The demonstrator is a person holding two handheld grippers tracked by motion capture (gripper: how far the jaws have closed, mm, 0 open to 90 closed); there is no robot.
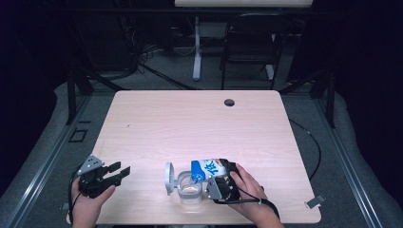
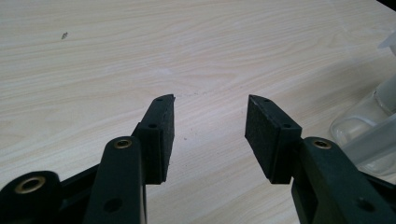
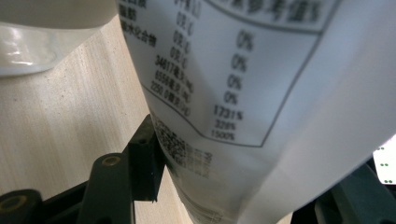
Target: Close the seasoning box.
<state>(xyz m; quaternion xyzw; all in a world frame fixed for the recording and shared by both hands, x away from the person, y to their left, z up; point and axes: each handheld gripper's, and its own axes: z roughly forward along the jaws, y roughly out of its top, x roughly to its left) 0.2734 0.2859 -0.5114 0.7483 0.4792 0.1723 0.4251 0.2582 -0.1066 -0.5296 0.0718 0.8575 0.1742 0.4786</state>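
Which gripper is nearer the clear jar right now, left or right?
Right. The right gripper holds the blue-and-white pouch tilted over the clear jar, right beside it. The left gripper sits open and empty, well off to the jar's left.

A white printed pouch (image 3: 243,93) sits clamped between the black jaws.
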